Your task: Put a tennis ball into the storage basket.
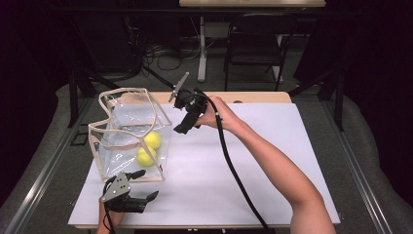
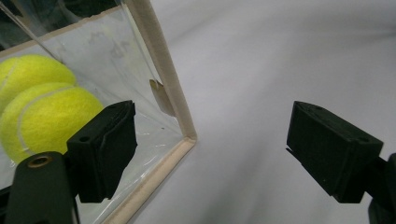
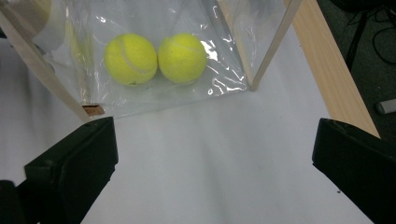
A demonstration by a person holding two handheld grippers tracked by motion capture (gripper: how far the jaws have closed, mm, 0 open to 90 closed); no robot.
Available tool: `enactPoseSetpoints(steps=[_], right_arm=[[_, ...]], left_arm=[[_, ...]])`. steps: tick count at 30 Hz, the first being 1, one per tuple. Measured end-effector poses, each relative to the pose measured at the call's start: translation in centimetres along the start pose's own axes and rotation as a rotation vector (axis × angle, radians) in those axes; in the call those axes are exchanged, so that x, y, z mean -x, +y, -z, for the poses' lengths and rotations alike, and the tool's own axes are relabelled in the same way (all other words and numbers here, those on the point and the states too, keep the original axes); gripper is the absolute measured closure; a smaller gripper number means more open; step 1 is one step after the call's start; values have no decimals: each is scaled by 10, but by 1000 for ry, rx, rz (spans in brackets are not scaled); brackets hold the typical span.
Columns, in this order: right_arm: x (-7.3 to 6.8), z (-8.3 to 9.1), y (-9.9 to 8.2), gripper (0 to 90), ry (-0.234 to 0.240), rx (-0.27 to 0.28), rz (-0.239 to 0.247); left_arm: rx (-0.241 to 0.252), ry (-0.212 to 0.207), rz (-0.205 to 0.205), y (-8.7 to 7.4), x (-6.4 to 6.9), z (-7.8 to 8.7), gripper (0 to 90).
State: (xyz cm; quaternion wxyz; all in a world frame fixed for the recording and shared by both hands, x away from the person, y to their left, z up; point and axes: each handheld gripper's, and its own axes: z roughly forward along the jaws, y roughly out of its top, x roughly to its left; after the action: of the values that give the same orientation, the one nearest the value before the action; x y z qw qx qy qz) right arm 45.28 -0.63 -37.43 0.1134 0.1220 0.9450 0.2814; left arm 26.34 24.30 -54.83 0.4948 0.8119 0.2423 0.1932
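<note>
Tennis balls, two of them, sit touching inside a clear plastic bag with cream trim that stands open-topped toward the left edge of the white table in the high view. The left gripper rests low by the front-left corner, just beside the bag's near bottom corner, its fingers spread and empty. The right gripper is lifted beside the bag's right wall, nearer the far edge, angled down toward it.

From the left gripper view, one finger lies against the bag's clear wall by the trimmed corner, with both balls just behind the plastic; the other finger stands well apart over bare table. That placement looks meant to steady or pinch the bag's edge.

Along the right gripper view, the fingers are wide open with nothing between them, aimed at the bag's side where the two balls rest on its floor, probably lining up a reach.
</note>
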Motion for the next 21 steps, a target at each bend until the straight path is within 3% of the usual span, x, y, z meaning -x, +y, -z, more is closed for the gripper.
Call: enactPoseSetpoints(steps=[21], right_arm=[[-17,-13,-56,0,4,-48,-32]], left_arm=[[-7,2,0,0,0,1,158]])
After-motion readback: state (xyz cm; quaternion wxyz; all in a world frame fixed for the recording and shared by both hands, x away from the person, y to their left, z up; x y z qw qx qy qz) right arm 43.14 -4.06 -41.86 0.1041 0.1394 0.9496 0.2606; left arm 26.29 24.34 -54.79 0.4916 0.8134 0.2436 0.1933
